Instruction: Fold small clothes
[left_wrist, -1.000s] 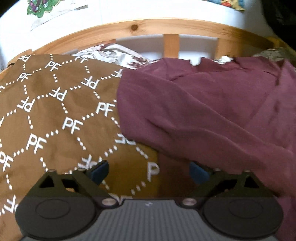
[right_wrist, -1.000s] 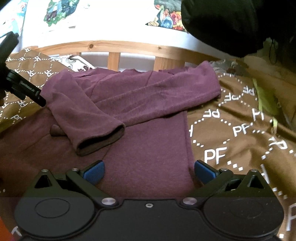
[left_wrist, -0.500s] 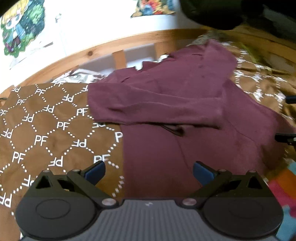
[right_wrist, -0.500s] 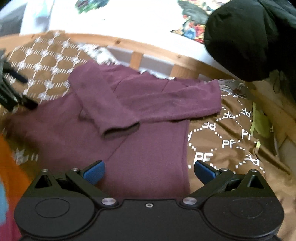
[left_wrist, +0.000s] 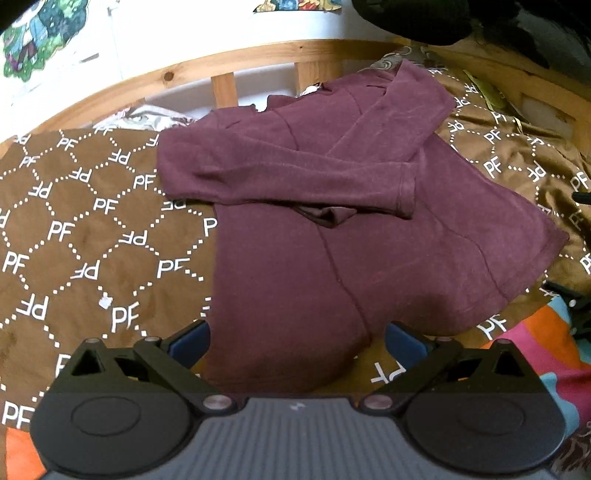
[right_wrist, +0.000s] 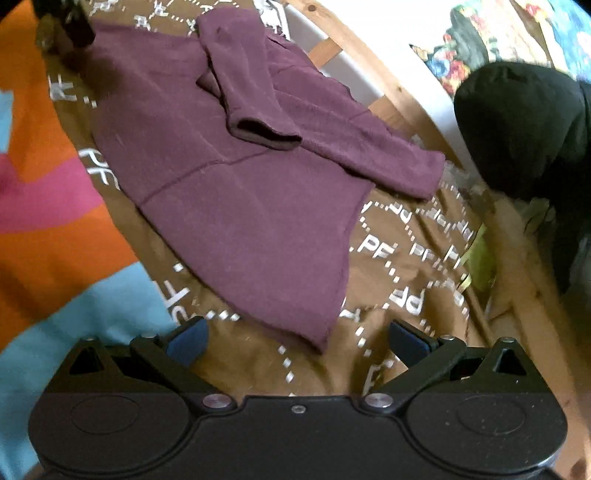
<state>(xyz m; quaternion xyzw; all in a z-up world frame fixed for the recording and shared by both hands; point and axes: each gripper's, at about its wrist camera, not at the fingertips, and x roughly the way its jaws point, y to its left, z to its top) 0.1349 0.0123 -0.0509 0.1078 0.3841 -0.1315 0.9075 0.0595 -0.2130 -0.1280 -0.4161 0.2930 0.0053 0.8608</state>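
A small maroon long-sleeved top lies flat on a brown cloth printed with "PF". Both sleeves are folded across its chest, one cuff lying over the other sleeve. My left gripper hovers open at the hem's left corner, the hem lying between its blue pads, nothing gripped. My right gripper is open just short of the hem's right corner. Part of the left gripper shows at the top left of the right wrist view.
A curved wooden rail runs behind the top, with a white wall and stickers beyond. A black bundle sits at the right. An orange, pink and blue blanket lies under the brown cloth's near edge.
Both grippers have pulled back from the folded sleeves toward the hem, so the whole top now shows. The right gripper also swung round to the right. Both stayed open.
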